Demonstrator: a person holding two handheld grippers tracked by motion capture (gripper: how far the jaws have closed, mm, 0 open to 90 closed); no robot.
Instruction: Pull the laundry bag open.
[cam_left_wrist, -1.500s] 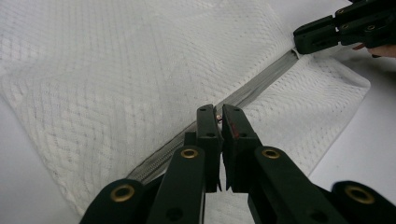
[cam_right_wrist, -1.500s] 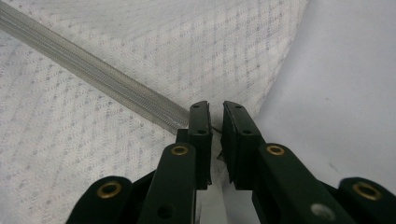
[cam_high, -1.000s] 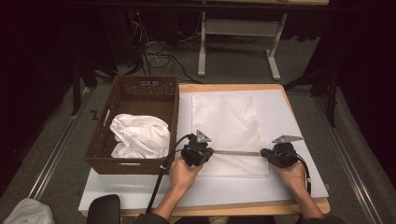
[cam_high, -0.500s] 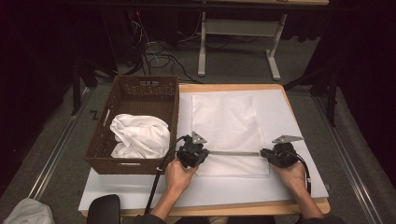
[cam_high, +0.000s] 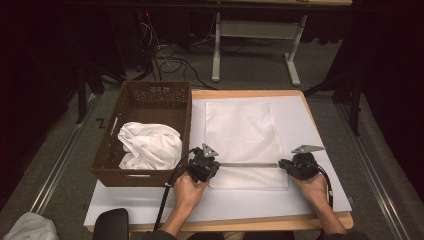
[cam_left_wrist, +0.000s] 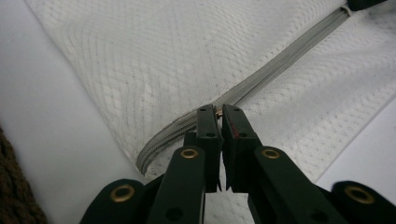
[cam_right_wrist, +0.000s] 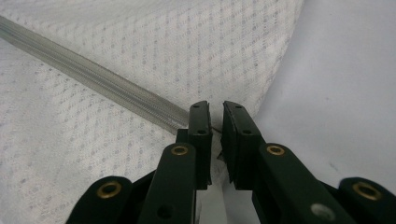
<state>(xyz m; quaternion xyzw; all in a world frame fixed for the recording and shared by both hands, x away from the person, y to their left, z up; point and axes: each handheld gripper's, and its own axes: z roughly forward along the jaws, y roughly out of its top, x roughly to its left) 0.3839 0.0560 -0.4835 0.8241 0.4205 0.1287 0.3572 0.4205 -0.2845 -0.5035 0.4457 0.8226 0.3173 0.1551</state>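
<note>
Change since earlier frame: the left gripper (cam_high: 203, 166) has slid a little leftward along the zipper (cam_high: 248, 164), toward the basket (cam_high: 156, 90); the right gripper (cam_high: 299, 167) has kept its place.
Item: white mesh laundry bag (cam_high: 240, 130), lying flat on the white sheet over the table (cam_high: 250, 93), just right of the basket.
Zipper: grey, running across the near end of the bag between the two grippers.
Left gripper, state: jaws nearly together, pinched on a small brass-coloured zipper pull (cam_left_wrist: 218, 111) close to the bag's left end.
Right gripper, state: jaws close with a narrow gap, clamped on the bag's right edge (cam_right_wrist: 215, 130) at the zipper's end, seemingly as an anchor.
Progress: judged well along; the pull sits near the left end of its run. From here it cannot be told whether the teeth behind it are open or joined.
Remaining: probably the last short stretch to the corner, then release.
Basket contents: crumpled white cloth (cam_high: 150, 145), untouched.
</note>
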